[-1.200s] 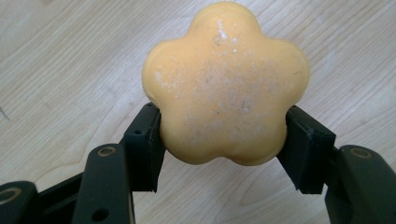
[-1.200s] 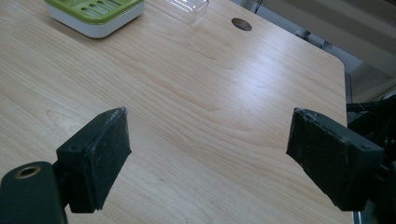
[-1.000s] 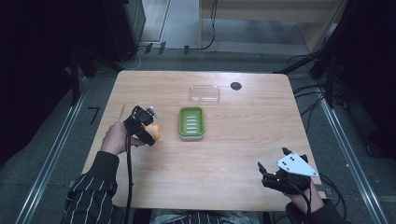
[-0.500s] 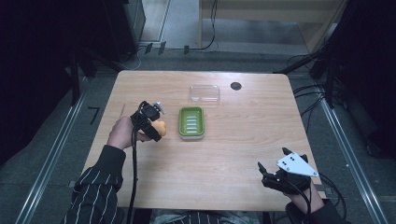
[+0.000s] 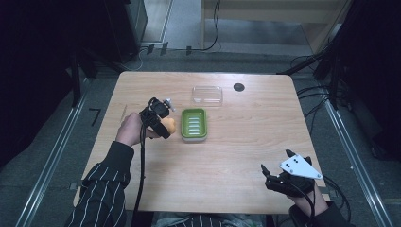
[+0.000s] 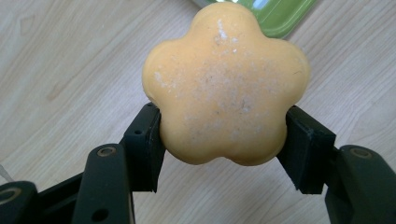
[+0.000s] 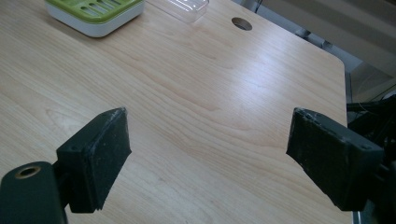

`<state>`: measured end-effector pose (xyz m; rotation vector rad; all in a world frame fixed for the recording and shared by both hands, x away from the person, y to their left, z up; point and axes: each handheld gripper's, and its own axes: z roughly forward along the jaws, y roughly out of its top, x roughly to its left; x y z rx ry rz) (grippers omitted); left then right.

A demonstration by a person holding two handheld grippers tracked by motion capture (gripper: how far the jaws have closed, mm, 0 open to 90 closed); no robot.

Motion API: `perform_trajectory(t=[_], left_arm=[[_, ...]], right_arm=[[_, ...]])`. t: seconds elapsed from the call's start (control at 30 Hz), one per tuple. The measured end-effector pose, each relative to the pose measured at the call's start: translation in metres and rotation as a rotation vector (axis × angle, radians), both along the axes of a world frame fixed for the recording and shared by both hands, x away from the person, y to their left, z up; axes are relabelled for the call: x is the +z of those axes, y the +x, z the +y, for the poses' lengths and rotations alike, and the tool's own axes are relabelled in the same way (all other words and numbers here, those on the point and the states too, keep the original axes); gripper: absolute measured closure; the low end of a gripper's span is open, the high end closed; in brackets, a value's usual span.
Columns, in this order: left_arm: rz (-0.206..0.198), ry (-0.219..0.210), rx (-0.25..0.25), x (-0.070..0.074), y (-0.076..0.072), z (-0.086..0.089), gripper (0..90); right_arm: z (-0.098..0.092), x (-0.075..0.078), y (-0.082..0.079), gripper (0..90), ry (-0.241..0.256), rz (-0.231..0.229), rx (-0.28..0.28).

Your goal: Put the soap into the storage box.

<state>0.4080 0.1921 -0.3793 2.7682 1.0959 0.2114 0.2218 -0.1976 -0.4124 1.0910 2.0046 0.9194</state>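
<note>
An orange flower-shaped soap (image 6: 226, 84) sits clamped between the two black jaws of my left gripper (image 6: 224, 135), held above the wood. In the high view the same soap (image 5: 169, 125) hangs just left of the green soap dish (image 5: 194, 124), with the left gripper (image 5: 163, 126) beside the dish's left edge. A corner of the green dish (image 6: 275, 16) shows behind the soap. My right gripper (image 5: 274, 176) rests near the table's front right corner, jaws wide apart with nothing between them (image 7: 210, 154).
A clear plastic lid (image 5: 207, 94) lies behind the dish, and a round cable hole (image 5: 239, 87) is to its right. The green dish (image 7: 93, 14) and lid (image 7: 180, 7) sit far from the right gripper. The table's right edge (image 7: 345, 93) is close.
The left gripper has carried the soap rightward and slightly forward, up to the green dish's left side. The right gripper has stayed put.
</note>
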Motion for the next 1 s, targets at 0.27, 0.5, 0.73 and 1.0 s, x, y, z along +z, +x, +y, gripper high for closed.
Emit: perform_trajectory(t=[0.27, 0.5, 0.73, 1.0], left_arm=[[-0.004, 0.001, -0.025, 0.001, 0.007, -0.012, 39.4], [-0.004, 0.003, -0.047, 0.002, 0.013, -0.021, 39.3], [-0.013, -0.003, -0.062, 0.002, 0.019, -0.030, 39.4], [-0.015, 0.004, -0.084, 0.003, 0.024, -0.037, 39.3]], right_arm=[[0.000, 0.000, 0.000, 13.7, 0.003, 0.000, 0.000], [0.000, 0.000, 0.000, 13.7, 0.002, 0.000, 0.000], [0.000, 0.000, 0.000, 13.7, 0.001, 0.000, 0.000], [0.000, 0.000, 0.000, 13.7, 0.001, 0.000, 0.001]])
